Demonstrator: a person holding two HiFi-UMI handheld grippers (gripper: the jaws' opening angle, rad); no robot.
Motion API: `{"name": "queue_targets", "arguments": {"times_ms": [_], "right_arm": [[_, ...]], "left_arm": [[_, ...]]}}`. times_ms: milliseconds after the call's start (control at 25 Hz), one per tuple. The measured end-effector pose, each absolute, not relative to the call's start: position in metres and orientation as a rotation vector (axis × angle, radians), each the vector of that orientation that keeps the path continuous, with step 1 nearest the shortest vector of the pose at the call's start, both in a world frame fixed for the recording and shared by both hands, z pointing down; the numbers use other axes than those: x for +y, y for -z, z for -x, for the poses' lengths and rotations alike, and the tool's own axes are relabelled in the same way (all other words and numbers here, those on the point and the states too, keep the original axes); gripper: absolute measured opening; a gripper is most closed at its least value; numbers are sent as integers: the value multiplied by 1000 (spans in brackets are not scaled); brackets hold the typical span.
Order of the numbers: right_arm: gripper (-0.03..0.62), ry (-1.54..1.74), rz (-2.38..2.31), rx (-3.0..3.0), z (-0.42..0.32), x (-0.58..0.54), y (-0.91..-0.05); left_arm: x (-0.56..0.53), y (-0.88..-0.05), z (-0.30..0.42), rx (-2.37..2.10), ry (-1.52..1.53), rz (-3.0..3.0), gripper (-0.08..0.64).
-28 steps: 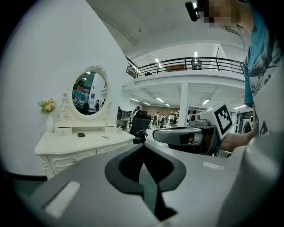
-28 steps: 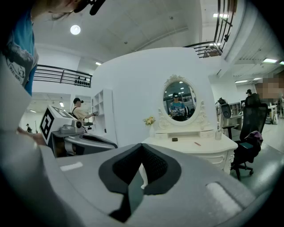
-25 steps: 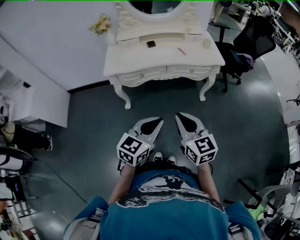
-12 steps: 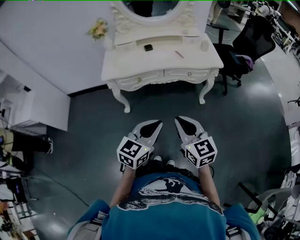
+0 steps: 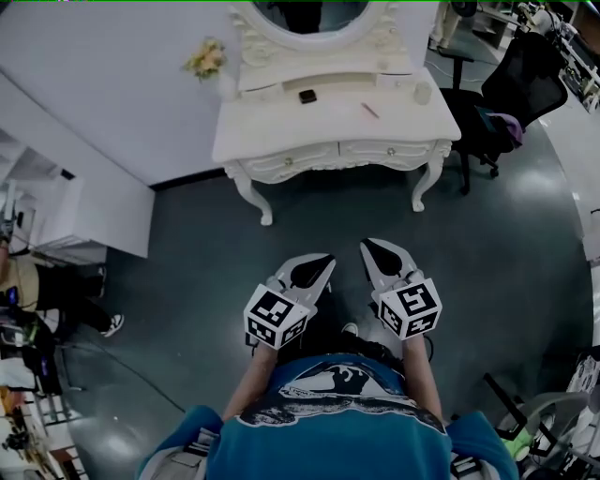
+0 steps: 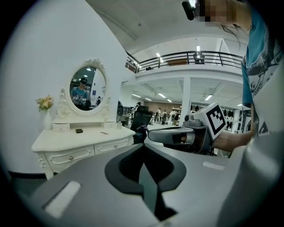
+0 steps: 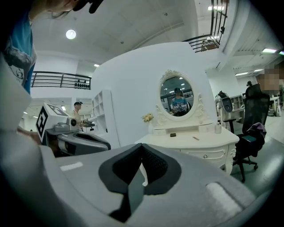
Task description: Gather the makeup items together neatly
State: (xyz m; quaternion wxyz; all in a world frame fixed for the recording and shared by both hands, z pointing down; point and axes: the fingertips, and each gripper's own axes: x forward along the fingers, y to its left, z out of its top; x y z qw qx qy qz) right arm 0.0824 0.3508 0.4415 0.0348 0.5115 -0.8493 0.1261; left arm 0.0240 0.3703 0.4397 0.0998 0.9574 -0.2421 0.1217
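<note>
The left claw [image 5: 319,264] and right claw [image 5: 370,248] are both clenched on nothing, side by side above the dark floor and well apart from the white carved dressing table [image 5: 281,136]. The makeup items lie scattered there: a small black compact [image 5: 307,96], a thin pink pencil [image 5: 370,110] and a pale little jar [image 5: 423,92]. A sideways nudge would probably roll the pencil off the edge; the table's drawers are shut, so their contents are unseen, and a pale vase [image 5: 228,87] holds yellowish flowers [image 5: 206,58].

the mirror [image 5: 305,13] runs off the top edge of the head view. on the counter [image 5: 281,131], a small dark box [image 5: 307,96], a thin pink stick [image 5: 370,110] and a pale jar [image 5: 423,92] are too small to identify. a bystander [image 5: 52,286] is cut off by the left edge, with only legs and a shoe showing.
</note>
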Motion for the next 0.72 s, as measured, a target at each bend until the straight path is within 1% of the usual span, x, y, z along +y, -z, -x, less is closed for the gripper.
{"name": "queue_targets", "arguments": {"times_ms": [360, 520, 720], "right_arm": [[3, -440, -1526, -2620, -73, 305, -456], [3, -455, -1527, -2597, -68, 262, -464], [3, -465, -1575, -2590, -62, 196, -452]], "left_arm": [[327, -453, -20, -713, -381, -2804, 14], [286, -458, -16, -691, -392, -2808, 14], [221, -442, -6, -656, -372, -2843, 14]]}}
